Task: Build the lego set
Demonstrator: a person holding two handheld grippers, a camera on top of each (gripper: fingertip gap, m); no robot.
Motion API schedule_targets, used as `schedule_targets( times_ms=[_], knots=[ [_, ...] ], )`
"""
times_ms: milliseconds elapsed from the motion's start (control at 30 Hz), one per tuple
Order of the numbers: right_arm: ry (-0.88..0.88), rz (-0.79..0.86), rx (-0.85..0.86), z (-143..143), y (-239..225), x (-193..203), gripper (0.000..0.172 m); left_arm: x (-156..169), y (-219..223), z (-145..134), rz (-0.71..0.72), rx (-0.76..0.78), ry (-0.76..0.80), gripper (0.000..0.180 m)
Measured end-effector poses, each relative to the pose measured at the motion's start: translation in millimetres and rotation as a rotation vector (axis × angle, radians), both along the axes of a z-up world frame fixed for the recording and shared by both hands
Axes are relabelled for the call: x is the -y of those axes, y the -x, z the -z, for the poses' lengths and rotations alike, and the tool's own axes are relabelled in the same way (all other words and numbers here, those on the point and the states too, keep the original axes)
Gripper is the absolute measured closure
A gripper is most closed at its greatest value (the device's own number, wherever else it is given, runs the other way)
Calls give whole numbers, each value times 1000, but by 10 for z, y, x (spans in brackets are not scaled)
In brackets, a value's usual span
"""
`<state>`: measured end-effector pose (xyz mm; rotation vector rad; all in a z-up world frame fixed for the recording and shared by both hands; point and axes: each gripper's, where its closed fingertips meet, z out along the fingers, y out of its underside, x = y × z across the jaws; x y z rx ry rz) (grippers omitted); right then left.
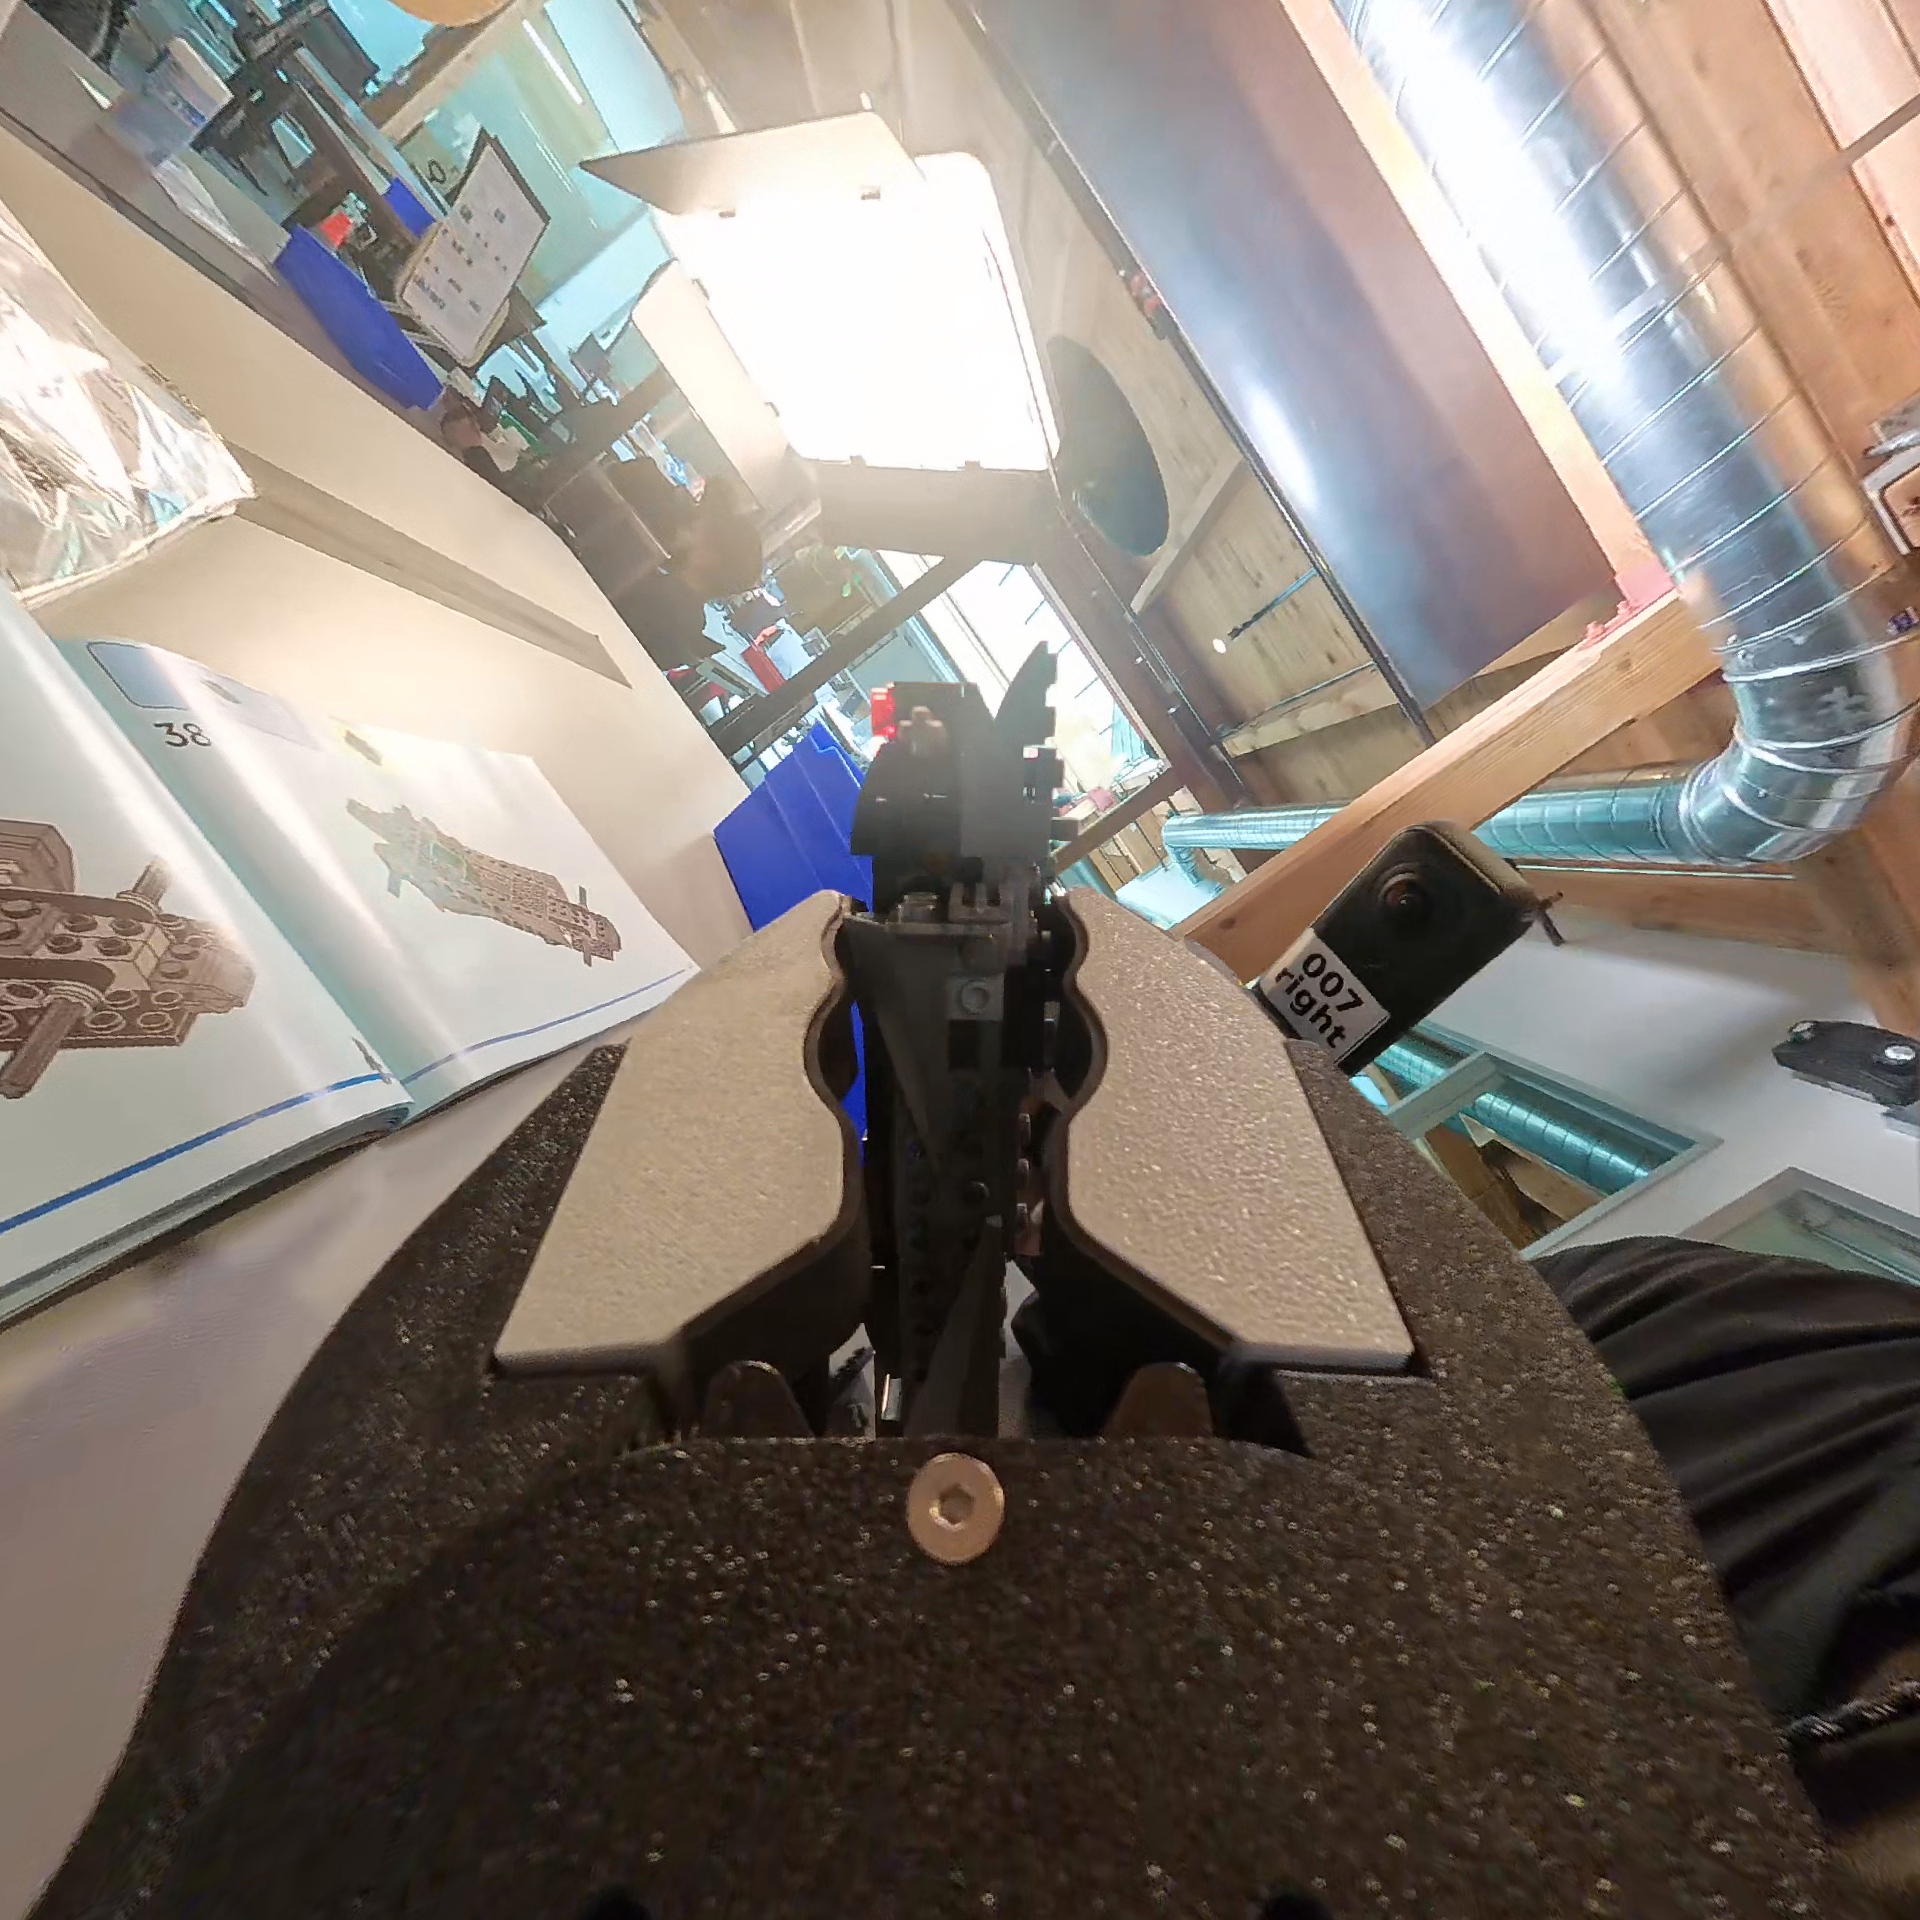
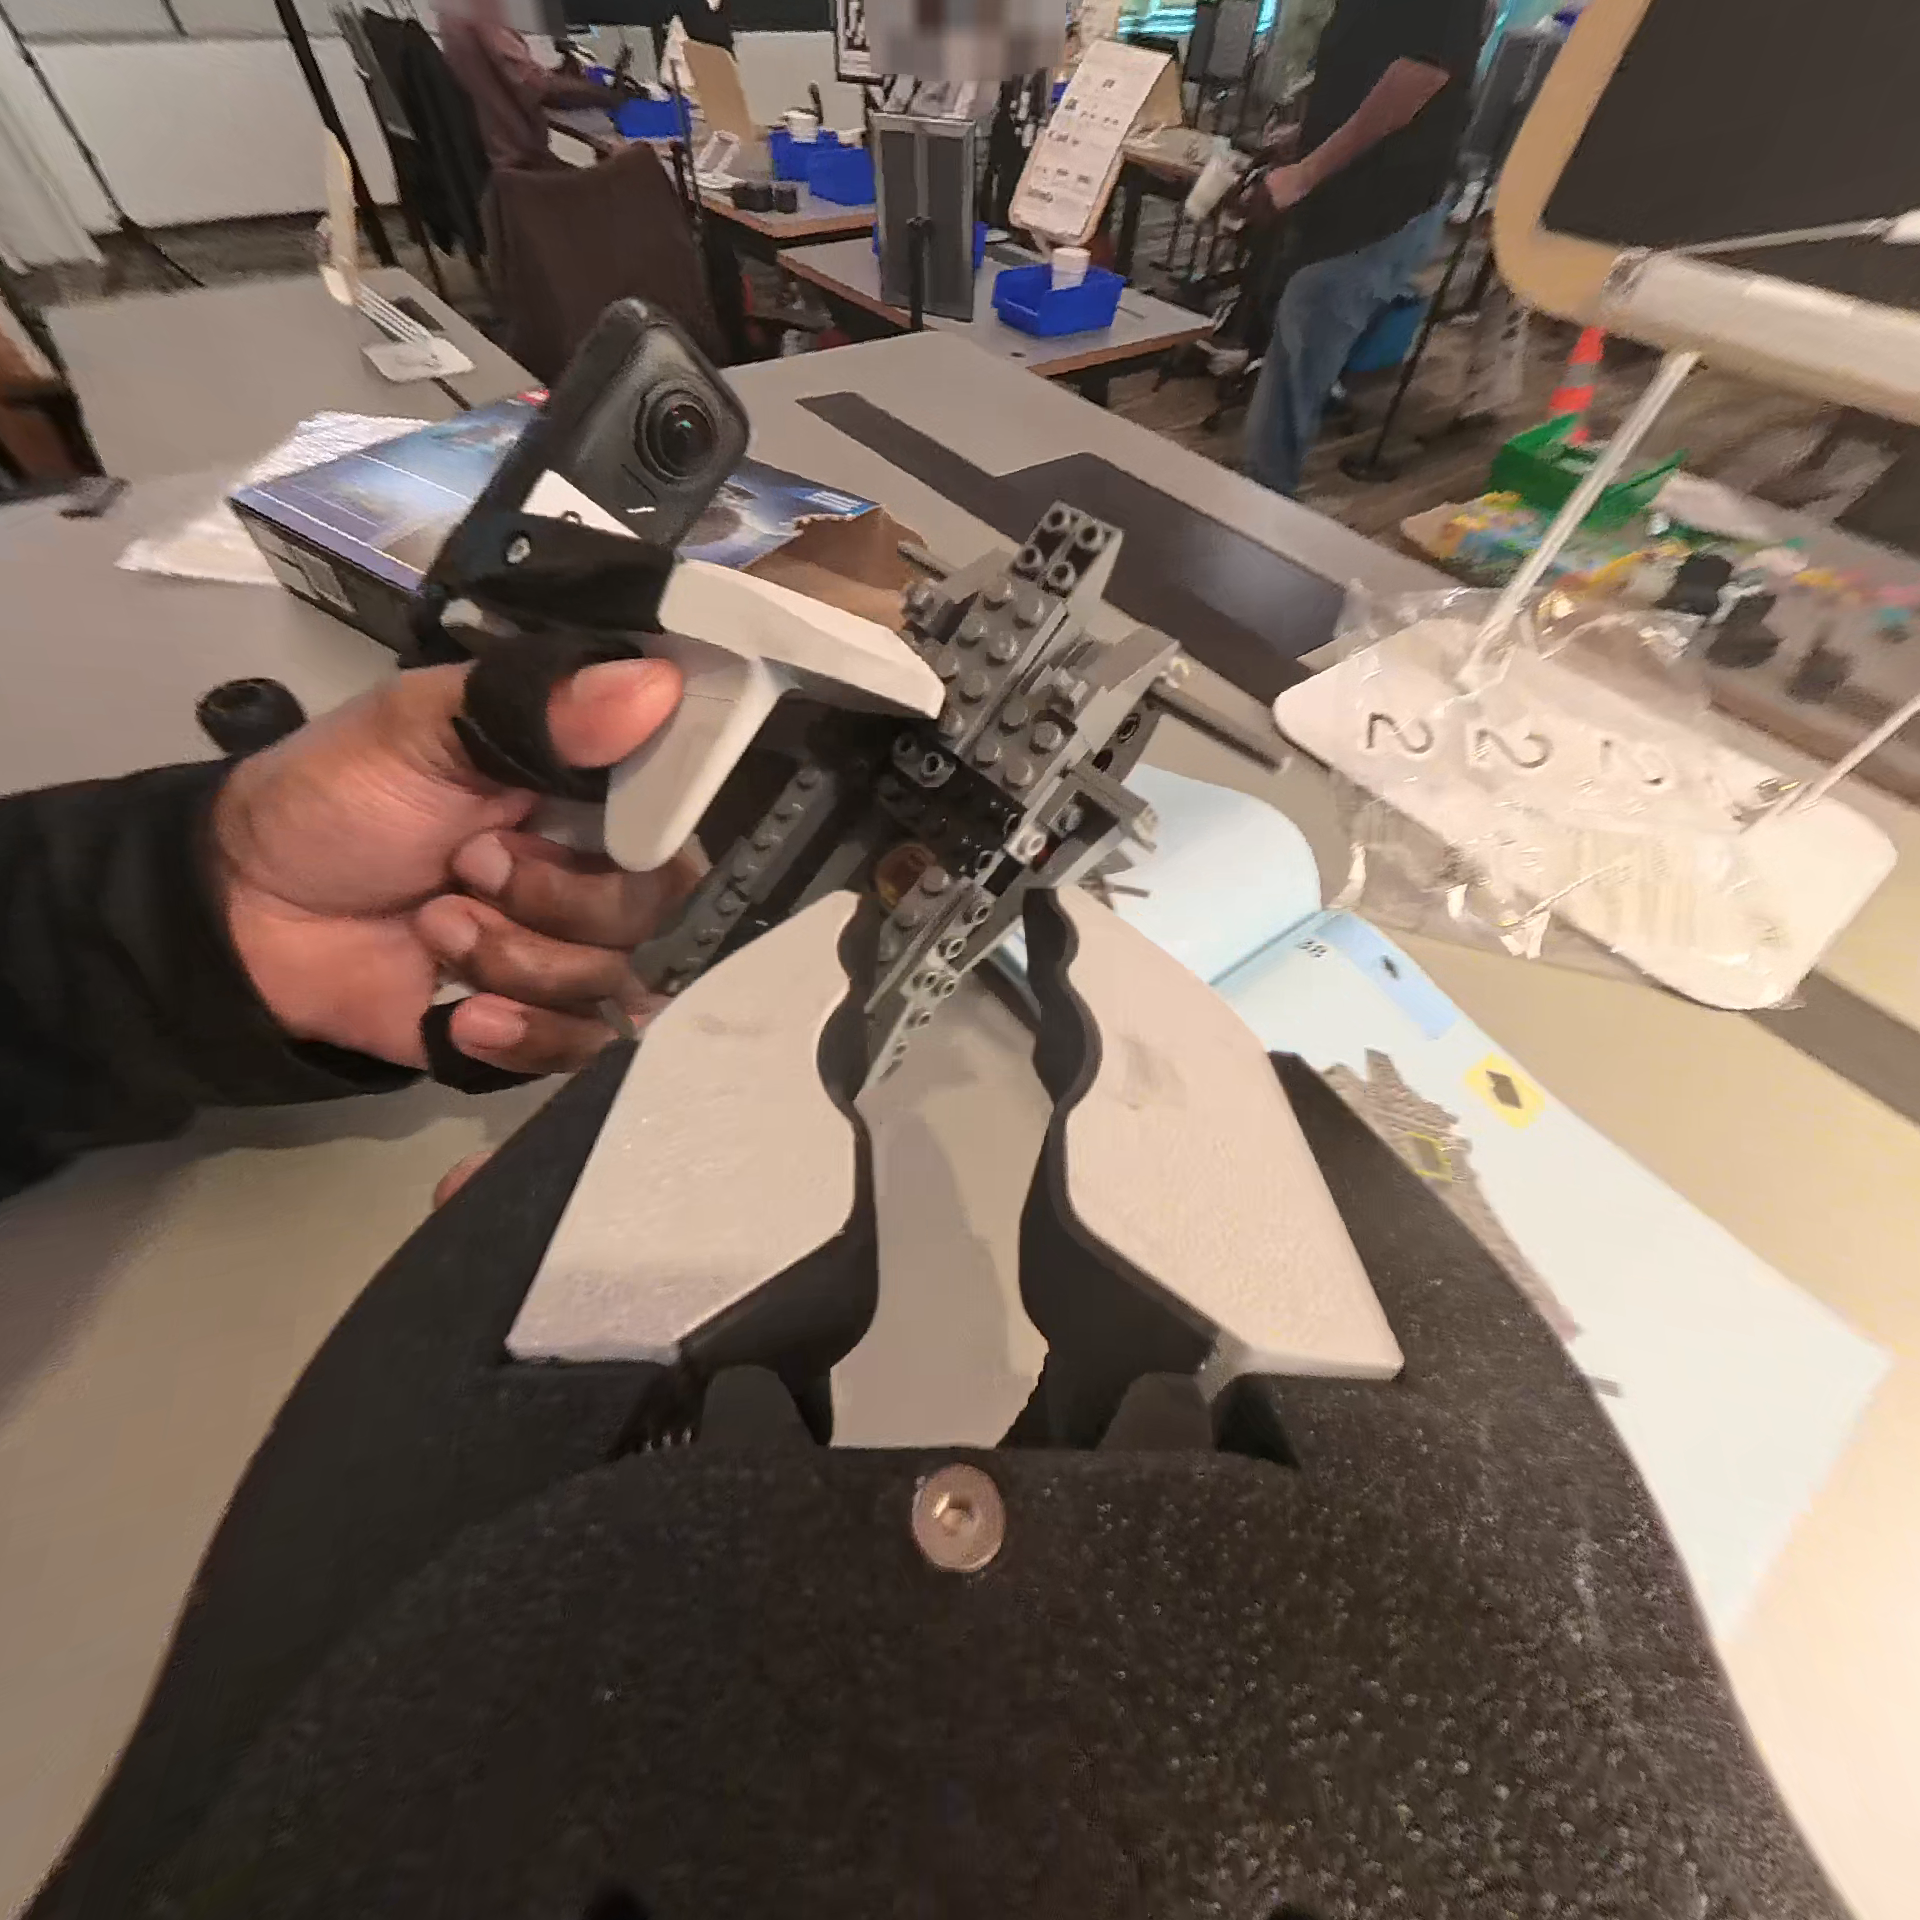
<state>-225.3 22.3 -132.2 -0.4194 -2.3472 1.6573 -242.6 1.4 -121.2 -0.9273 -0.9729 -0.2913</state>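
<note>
My left gripper (image 1: 956, 925) is shut on a grey and black brick model (image 1: 956, 790), which fills the gap between its fingers and sticks out past the tips. In the right wrist view a hand (image 2: 416, 831) holds the left gripper, and one of its fingers (image 2: 810, 644) lies on the studded model (image 2: 997, 665), held up above the table. My right gripper (image 2: 940, 909) is closed around a slanted grey wing of the same model, which spans from one finger to the other. The right gripper's camera (image 1: 1403, 914) shows beside the model in the left wrist view.
An open instruction booklet (image 1: 416, 883) lies on the grey table (image 2: 156, 1299) under both grippers and also shows in the right wrist view (image 2: 1351, 935). Clear plastic bags (image 2: 1558, 790) lie at the right and a blue box (image 2: 395, 509) behind. People stand at the far tables. Left and right tips are no more than a few centimetres apart.
</note>
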Motion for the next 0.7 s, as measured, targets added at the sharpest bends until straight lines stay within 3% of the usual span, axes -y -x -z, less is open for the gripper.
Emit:
schedule_targets(
  times_ms=[333,700],
  knots=[
    [-80,77,74,200,101,-21,141,-49,36,58,-88,-46,118,145],
    [-109,122,124,316,153,-49,144,-53,47,75,-303,-133,347,145]
  ],
)
